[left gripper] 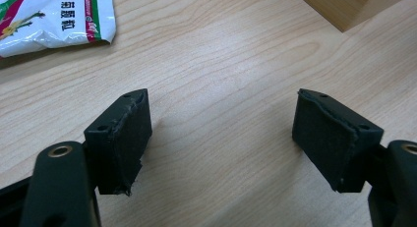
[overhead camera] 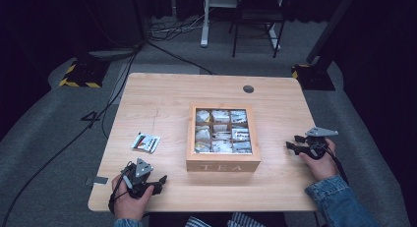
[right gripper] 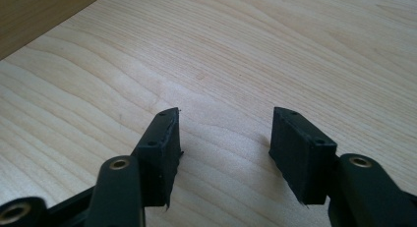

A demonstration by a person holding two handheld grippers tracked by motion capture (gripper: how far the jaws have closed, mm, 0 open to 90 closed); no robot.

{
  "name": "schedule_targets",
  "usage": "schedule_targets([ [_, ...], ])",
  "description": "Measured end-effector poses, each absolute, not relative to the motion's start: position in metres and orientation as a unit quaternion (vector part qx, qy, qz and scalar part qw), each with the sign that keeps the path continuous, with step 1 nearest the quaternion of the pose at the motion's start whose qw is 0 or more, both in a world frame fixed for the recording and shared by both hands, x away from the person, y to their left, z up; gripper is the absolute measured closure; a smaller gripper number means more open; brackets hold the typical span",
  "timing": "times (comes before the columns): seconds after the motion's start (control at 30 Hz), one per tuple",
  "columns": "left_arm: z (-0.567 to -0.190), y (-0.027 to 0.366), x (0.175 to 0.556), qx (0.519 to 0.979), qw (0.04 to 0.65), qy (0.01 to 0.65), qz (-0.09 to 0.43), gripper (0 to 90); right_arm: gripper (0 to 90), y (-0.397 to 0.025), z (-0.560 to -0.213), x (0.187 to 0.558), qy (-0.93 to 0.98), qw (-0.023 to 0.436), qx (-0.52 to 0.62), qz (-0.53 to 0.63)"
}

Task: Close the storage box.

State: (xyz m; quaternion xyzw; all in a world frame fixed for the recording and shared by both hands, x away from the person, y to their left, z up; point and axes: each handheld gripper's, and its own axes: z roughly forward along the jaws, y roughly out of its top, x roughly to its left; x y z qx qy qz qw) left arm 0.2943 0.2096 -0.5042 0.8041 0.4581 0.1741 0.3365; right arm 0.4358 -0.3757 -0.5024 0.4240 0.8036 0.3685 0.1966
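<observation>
A wooden tea box (overhead camera: 223, 163) marked TEA sits mid-table, its lid showing several compartments of tea bags. A white, red and green tea packet (overhead camera: 146, 142) lies on the table left of the box; its corner (left gripper: 54, 18) appears at the top left of the left gripper view. My left gripper (overhead camera: 158, 180) rests at the front left, jaws wide apart over bare wood (left gripper: 221, 133), holding nothing. My right gripper (overhead camera: 293, 142) sits right of the box, open and empty over the tabletop (right gripper: 223, 133).
The table (overhead camera: 162, 97) has a round cable hole (overhead camera: 248, 89) at the back right. A corner of the box (left gripper: 344, 8) shows in the left gripper view, and its side (right gripper: 34, 15) in the right gripper view. A chair and cables stand beyond the table.
</observation>
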Motion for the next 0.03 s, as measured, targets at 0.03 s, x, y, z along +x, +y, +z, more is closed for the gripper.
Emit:
schedule_targets([
  [0.03,-0.5043,0.2094,0.2946,0.804,0.337,0.457,0.175,23.2,43.6,-0.3757,-0.5025,0.4359,0.804,0.196,0.423,0.369],
])
